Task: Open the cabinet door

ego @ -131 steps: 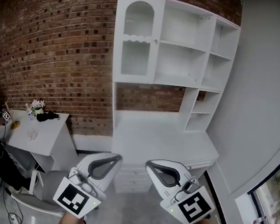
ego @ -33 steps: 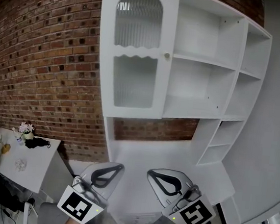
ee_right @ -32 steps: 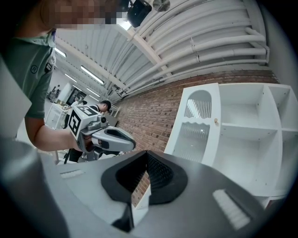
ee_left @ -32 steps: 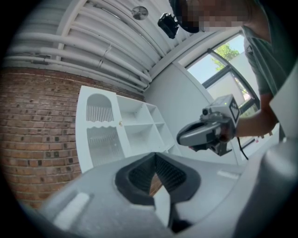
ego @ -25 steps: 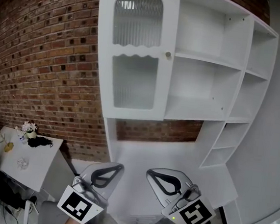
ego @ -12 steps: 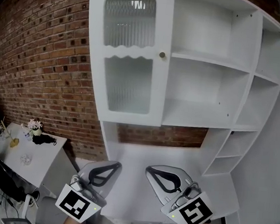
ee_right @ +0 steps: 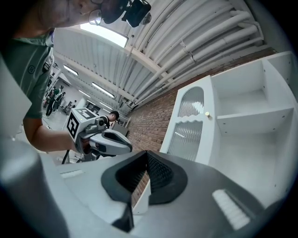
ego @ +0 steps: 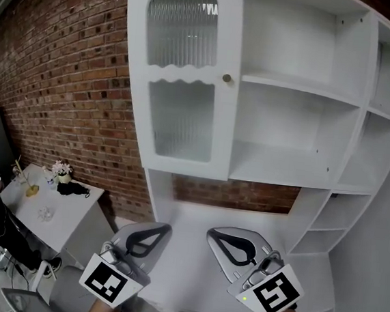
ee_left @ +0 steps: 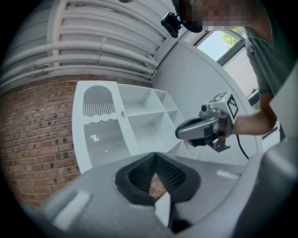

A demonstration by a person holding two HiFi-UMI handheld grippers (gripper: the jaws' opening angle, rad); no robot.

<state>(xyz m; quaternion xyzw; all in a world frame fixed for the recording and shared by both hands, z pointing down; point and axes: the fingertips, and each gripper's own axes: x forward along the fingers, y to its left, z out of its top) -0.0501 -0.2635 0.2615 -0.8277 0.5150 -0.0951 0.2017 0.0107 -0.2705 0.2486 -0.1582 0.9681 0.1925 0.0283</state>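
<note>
left gripper point(ee_left: 156, 160): jaw tips together, nothing between them. Straight ahead is a white cabinet point(ee_left: 79, 139), its ribbed-glass door point(ee_left: 104, 135) shut, small knob point(ee_left: 123, 113) on the door's right edge, open shelves point(ee_left: 153, 123) beside it. Brick wall point(ee_left: 32, 135) at left. right gripper point(ee_left: 182, 132) on an arm point(ee_left: 249, 122) at right.

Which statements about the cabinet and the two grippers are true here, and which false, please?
1. The white cabinet door with ribbed glass panes is closed. True.
2. Its small brass knob sits at the door's left edge. False: at the right edge.
3. The right gripper is clamped on the knob. False: it is shut on nothing, well below it.
4. The open white shelves beside the door are empty. True.
5. The left gripper is shut and empty. True.
</note>
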